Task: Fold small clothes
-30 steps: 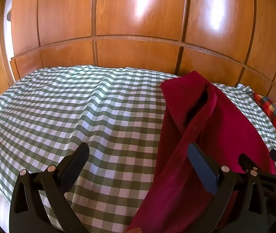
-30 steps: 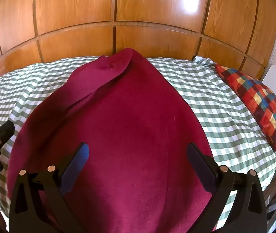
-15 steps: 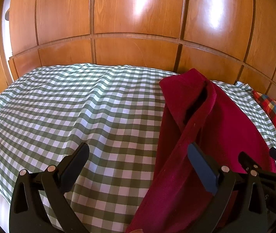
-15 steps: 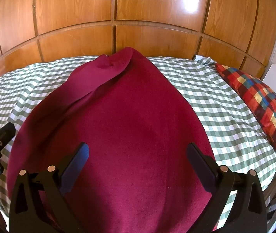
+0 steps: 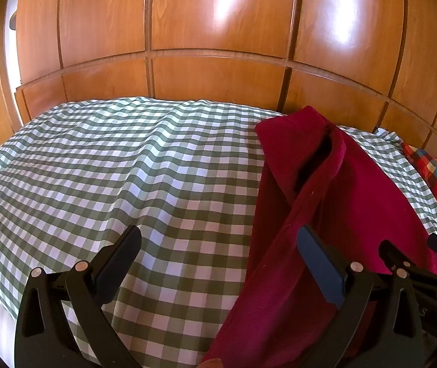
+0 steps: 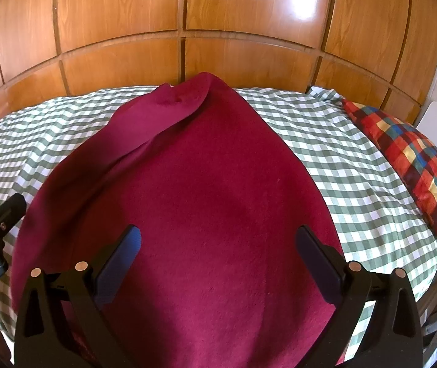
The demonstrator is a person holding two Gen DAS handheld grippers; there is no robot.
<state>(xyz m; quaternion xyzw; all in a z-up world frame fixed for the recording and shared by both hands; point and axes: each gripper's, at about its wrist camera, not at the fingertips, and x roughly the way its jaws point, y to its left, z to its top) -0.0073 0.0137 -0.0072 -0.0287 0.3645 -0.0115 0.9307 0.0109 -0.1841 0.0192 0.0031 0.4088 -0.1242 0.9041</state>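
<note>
A dark red fleece garment (image 6: 206, 202) lies spread on the green-and-white checked bed cover (image 6: 341, 159), one edge folded over along its left side. In the left wrist view the garment (image 5: 326, 202) lies to the right. My right gripper (image 6: 218, 254) is open above the garment's near part, jaws wide, holding nothing. My left gripper (image 5: 218, 257) is open above the cover at the garment's left edge, empty. The right gripper also shows at the right edge of the left wrist view (image 5: 415, 263).
A wooden panelled wall (image 6: 187, 30) runs along the far side of the bed. A red, blue and yellow plaid pillow (image 6: 411, 156) lies at the bed's right end. The bed cover (image 5: 111, 168) stretches left of the garment.
Both views have shifted only slightly; the left gripper has tilted down a little over the bed. The garment has not moved and both grippers stay open.
</note>
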